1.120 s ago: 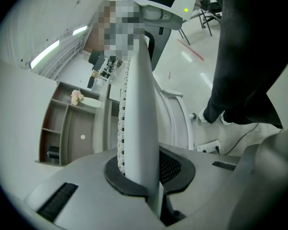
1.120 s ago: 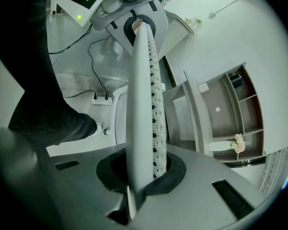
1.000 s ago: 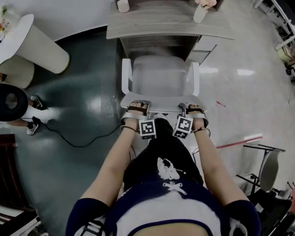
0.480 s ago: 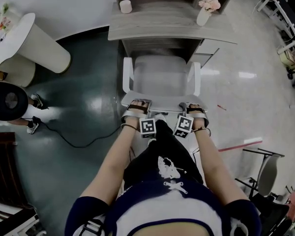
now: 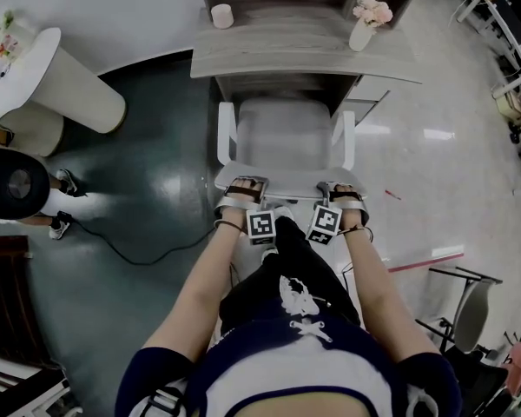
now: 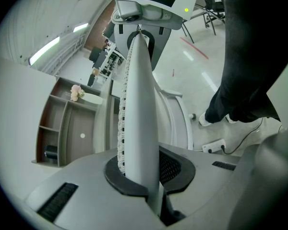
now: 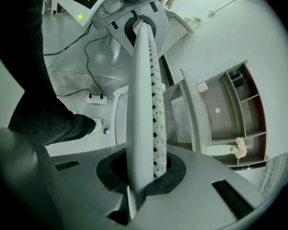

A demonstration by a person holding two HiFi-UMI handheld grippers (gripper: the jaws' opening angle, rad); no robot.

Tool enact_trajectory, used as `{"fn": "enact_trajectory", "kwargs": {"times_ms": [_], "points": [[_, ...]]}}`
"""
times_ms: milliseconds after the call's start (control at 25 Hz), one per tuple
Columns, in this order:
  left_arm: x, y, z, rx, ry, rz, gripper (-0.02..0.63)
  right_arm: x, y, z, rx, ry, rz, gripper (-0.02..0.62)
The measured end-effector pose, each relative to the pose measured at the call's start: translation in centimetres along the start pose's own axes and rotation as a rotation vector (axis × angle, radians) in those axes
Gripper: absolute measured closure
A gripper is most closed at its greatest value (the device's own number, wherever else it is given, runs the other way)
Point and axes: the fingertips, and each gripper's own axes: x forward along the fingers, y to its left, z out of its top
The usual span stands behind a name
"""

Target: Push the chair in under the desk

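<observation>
A white chair (image 5: 282, 142) with armrests faces the grey wooden desk (image 5: 304, 52), its seat front tucked under the desk edge. Both grippers clamp the top rim of the chair's backrest (image 5: 284, 181). My left gripper (image 5: 241, 189) is shut on the rim's left part and my right gripper (image 5: 340, 191) on its right part. In the left gripper view the white rim with its mesh (image 6: 138, 104) runs up out of the shut left gripper (image 6: 144, 171). The right gripper view shows the same backrest rim (image 7: 145, 104) pinched in the right gripper (image 7: 143, 169).
On the desk stand a vase of pink flowers (image 5: 365, 20) and a small white cup (image 5: 221, 15). A white pedestal table (image 5: 61, 72) and a person in a black hat (image 5: 13, 181) are at the left. A cable (image 5: 130, 246) crosses the floor. A dark chair (image 5: 469, 302) stands lower right.
Both grippers and the chair have moved toward the desk, and the seat sits a little further under the desk edge. The grips on the backrest are unchanged.
</observation>
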Motion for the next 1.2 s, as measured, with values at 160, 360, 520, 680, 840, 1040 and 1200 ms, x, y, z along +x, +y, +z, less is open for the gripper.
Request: {"fn": "enact_trajectory", "kwargs": {"times_ms": [160,360,520,680,840,1040,1200], "points": [[0.6,0.9,0.0,-0.016,-0.005,0.009,0.584,0.5,-0.8,-0.1,-0.003,-0.001,0.003,0.583],[1.2,1.4,-0.1,-0.005,0.002,-0.002,0.584,1.1,-1.6,-0.3,-0.006,-0.001,0.004,0.583],[1.8,1.8,0.1,-0.022,-0.004,-0.004,0.584,1.6,-2.2,-0.5,-0.011,-0.006,0.006,0.583],[2.2,2.6,0.0,-0.004,0.003,-0.007,0.584,2.0,-2.9,-0.8,-0.012,-0.007,0.006,0.583],[2.8,3.2,-0.1,-0.007,0.011,0.003,0.584,2.4,-3.6,-0.9,-0.017,-0.009,0.009,0.583],[3.2,3.8,-0.4,0.012,0.021,-0.011,0.584,2.9,-4.4,-1.0,-0.019,-0.010,0.003,0.583],[3.7,4.2,0.0,-0.017,0.010,-0.001,0.584,3.2,-5.1,-1.3,-0.025,-0.014,-0.001,0.583]]}}
